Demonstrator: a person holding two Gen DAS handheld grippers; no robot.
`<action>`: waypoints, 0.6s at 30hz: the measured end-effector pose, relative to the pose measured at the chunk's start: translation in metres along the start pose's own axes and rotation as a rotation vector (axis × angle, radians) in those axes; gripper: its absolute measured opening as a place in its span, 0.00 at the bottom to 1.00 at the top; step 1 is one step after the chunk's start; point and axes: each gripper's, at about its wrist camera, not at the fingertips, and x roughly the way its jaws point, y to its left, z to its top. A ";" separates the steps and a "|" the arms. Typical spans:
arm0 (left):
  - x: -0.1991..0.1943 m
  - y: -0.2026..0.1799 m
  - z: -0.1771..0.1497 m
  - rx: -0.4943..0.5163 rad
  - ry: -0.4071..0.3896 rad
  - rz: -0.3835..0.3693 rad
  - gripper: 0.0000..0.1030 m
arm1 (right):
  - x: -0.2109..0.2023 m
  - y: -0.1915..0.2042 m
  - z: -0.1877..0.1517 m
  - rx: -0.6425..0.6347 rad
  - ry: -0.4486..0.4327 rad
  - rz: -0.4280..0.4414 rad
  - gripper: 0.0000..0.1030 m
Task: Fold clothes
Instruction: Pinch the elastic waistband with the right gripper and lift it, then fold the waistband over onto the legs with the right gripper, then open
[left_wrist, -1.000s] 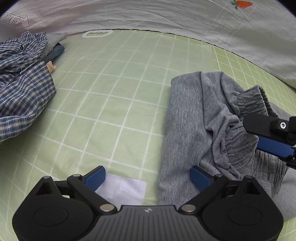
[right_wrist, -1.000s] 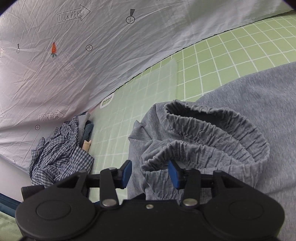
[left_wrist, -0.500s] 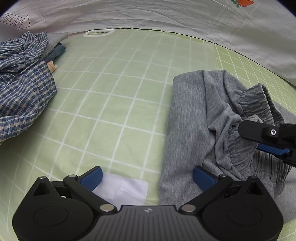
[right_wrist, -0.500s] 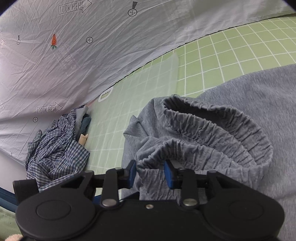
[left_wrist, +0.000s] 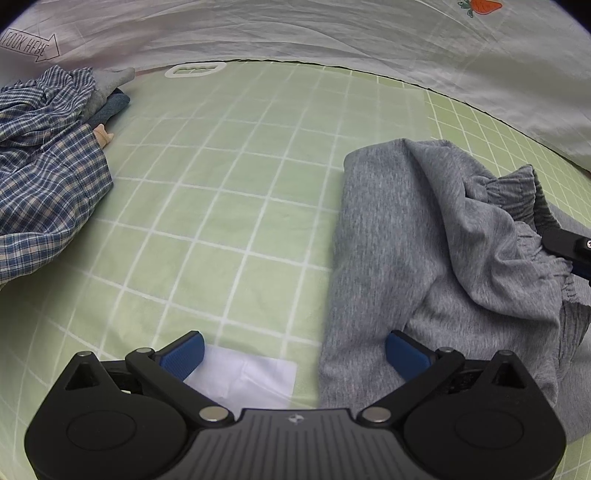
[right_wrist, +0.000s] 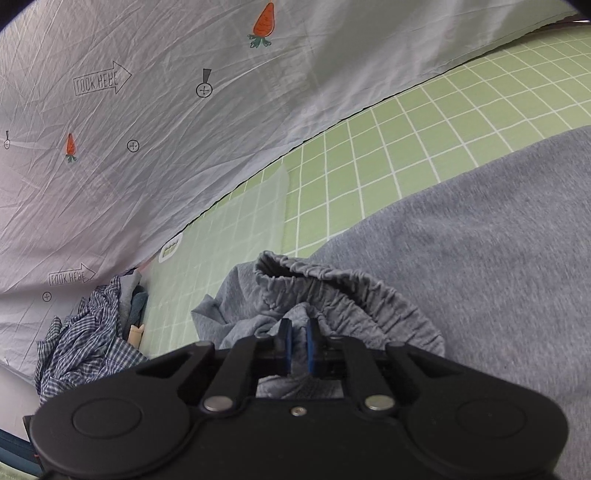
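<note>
grey trousers (right_wrist: 498, 258) cut off right, plaid shirt (left_wrist: 44, 177) perhaps partly cropped

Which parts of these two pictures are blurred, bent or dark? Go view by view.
Left wrist: even soft light, sharp, grid sheet lines bow outward, black corners. Right wrist: grey trousers smeared at right, printed cloth crisp, right gripper closing on waistband fabric.

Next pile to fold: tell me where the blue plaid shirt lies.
The crumpled blue plaid shirt lies at the left wrist view's far left on the green checked sheet, beside the white curtain.
</note>
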 end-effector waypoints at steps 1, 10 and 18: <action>0.000 0.000 0.000 0.001 0.000 0.000 1.00 | -0.001 0.001 -0.001 -0.002 -0.001 0.012 0.18; 0.000 0.001 -0.001 0.001 -0.002 0.000 1.00 | 0.012 0.015 -0.007 -0.059 0.058 0.082 0.48; 0.000 0.001 -0.003 0.004 -0.006 -0.002 1.00 | 0.034 0.023 -0.018 -0.148 0.125 0.064 0.15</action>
